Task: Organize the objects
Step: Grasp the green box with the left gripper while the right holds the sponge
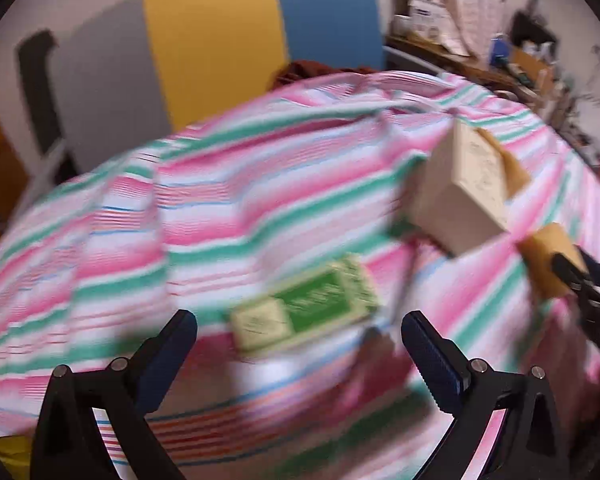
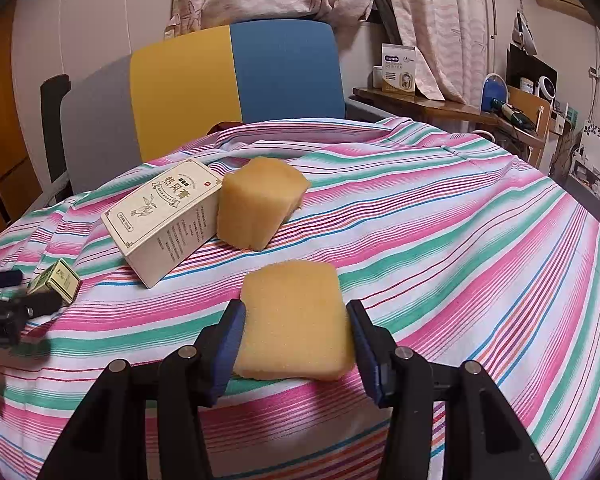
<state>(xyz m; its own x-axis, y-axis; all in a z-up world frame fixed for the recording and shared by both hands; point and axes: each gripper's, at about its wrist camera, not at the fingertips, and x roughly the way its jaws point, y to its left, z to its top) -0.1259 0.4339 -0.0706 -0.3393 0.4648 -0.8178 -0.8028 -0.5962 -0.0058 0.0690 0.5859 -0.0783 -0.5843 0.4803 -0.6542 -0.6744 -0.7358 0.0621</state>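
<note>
Green-and-cream small box (image 1: 306,306): lies flat on the striped surface (image 1: 220,200), long axis crosswise, just ahead of your left gripper (image 1: 299,334), jaws open, empty. Right gripper (image 2: 296,334): jaws pinching a yellow sponge (image 2: 296,320).

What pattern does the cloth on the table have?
The cloth has pink, green and white stripes; the right wrist view shows it best.

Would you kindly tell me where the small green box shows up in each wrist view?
Left wrist: small green box, lower centre, blurred, just beyond the open left gripper.
Right wrist: far left edge, beside the left gripper's fingers.
Shared landmark: cream box on the striped cloth.
</note>
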